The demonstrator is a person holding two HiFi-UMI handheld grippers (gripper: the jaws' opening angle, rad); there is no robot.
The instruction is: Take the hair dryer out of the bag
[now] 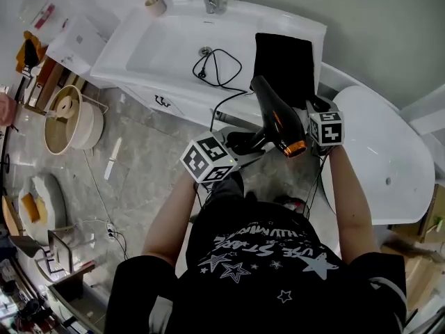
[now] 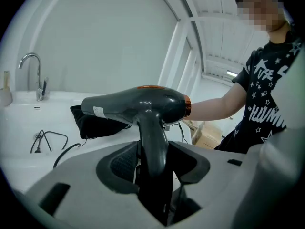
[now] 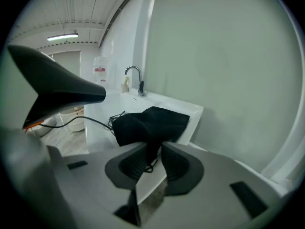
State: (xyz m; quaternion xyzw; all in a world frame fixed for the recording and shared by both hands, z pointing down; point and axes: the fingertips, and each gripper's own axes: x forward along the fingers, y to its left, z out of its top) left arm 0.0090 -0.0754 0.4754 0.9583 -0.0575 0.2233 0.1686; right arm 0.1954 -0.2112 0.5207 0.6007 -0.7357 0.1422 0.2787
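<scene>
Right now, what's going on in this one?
A person works with two grippers at a sink counter. The left gripper is clamped on the handle of the hair dryer, holding it clear of the black bag, which lies on that counter. The right gripper has its jaws apart with the bag's edge between them.

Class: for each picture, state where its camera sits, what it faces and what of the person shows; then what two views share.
Head view: on the head, facing steeply down at the sink; arms and T-shirt show.
Left gripper view: on the left hand-held gripper, along jaws closed on the hair dryer; arm and T-shirt show.
Right gripper view: on the right hand-held gripper, along parted jaws toward the black bag; no body shows.
All share hair dryer and black bag.
</scene>
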